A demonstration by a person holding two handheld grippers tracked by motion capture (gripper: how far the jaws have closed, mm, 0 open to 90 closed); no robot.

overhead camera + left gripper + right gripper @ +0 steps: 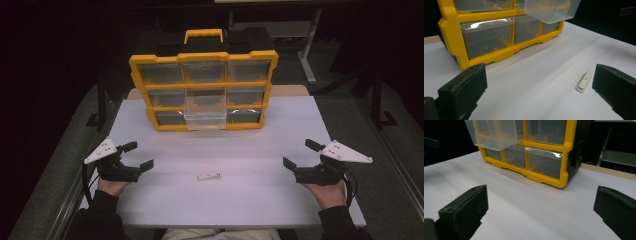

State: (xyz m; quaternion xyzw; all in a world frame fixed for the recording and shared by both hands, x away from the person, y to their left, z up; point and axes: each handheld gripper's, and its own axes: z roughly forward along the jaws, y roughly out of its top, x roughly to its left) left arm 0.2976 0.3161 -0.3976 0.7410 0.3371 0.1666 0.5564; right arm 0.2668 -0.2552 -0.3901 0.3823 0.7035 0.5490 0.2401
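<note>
White and matte, the surface [250, 150] sits in a dark room, with a second table frame dimly visible behind it. At its far edge stands a yellow-framed organizer [202, 90] with clear drawers in three rows and a yellow carry handle on top. One clear drawer [205, 112] in the middle column is pulled out toward the person and hangs forward over the surface. A small white USB stick [209, 176] lies flat on the near middle of the surface, well apart from the organizer and roughly between the two hands. The left gripper [137, 156] rests at the left edge, its jaws spread wide with nothing between them; in the left gripper view the stick lies just beside one jaw without touching it. The right gripper [300, 155] rests at the right edge, likewise wide open and empty.
</note>
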